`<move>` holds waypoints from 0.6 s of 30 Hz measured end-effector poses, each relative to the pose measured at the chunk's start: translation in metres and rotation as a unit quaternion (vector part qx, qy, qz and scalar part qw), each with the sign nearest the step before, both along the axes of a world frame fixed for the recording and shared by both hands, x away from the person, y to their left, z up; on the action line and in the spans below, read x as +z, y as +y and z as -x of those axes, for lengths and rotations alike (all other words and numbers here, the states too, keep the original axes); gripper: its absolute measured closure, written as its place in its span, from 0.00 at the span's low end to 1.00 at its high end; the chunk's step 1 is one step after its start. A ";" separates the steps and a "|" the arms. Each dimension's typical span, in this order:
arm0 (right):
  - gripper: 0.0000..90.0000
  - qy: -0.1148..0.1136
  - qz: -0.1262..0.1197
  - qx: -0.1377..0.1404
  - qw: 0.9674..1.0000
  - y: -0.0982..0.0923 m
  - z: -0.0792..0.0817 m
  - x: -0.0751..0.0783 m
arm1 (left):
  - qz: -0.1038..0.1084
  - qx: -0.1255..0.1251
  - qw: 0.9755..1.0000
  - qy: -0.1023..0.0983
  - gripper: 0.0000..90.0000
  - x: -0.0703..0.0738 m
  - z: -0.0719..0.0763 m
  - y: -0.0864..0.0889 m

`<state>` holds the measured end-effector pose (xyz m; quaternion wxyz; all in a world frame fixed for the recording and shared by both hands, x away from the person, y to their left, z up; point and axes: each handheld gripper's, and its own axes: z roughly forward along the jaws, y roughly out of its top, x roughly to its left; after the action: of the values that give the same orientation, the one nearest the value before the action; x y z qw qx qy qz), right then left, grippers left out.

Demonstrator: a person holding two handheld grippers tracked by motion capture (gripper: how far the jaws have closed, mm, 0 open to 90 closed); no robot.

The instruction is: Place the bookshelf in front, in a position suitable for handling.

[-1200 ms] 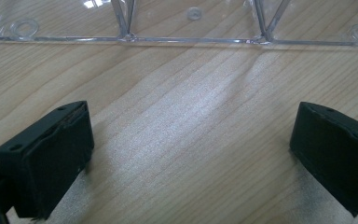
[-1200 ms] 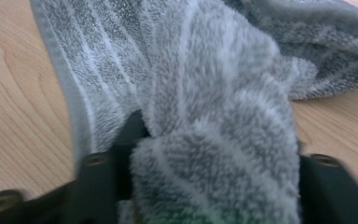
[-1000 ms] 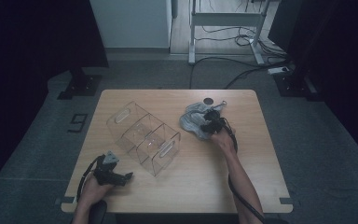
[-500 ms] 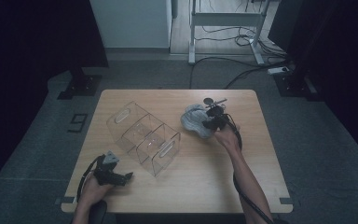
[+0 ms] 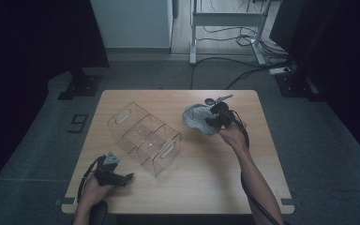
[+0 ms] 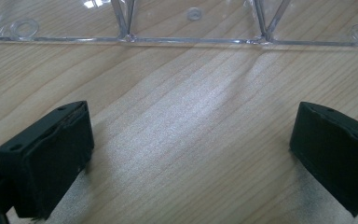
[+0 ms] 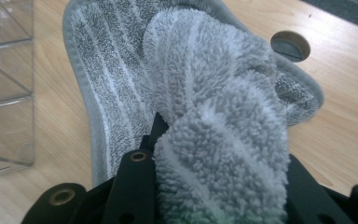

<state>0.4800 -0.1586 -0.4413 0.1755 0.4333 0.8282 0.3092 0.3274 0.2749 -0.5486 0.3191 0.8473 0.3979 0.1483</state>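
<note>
High view, left to right: left gripper (image 5: pixel 115 176) resting near the tabletop (image 5: pixel 201 187) front edge, jaws spread wide and empty just short of the clear organizer (image 5: pixel 143 138). Farther right, grey striped towel (image 5: pixel 197 118) bunched between the jaws of the right gripper (image 5: pixel 214 117), clamped tight, partly raised off the wood, its far edge drooping beside a round table grommet (image 7: pixel 290 45). Step in hand, likely: lifting the towel. Next: probably a carry leftward toward the organizer, keeping the hanging cloth clear of its walls.

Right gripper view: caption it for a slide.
Right tongs clamp a bunched grey towel above the wooden table, clear organizer alongside.
</note>
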 end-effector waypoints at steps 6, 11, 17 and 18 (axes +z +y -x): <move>0.75 -0.007 -0.003 0.007 1.000 -0.003 0.008 0.018 | 0.000 0.000 1.000 0.000 0.00 0.000 0.000 0.000; 0.75 -0.014 0.001 0.011 1.000 -0.007 0.017 0.027 | 0.000 0.000 1.000 0.000 0.00 0.000 0.000 0.000; 0.75 -0.018 0.002 0.016 1.000 -0.013 0.032 0.034 | 0.000 -0.001 1.000 0.000 0.00 0.000 0.000 0.000; 0.75 -0.018 0.001 0.017 1.000 -0.014 0.034 0.035 | 0.001 -0.001 1.000 0.000 0.00 0.000 0.000 0.000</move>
<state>0.4460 -0.1731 -0.4065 0.1856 0.4137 0.8321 0.3193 0.3278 0.2750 -0.5486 0.3199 0.8476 0.3969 0.1472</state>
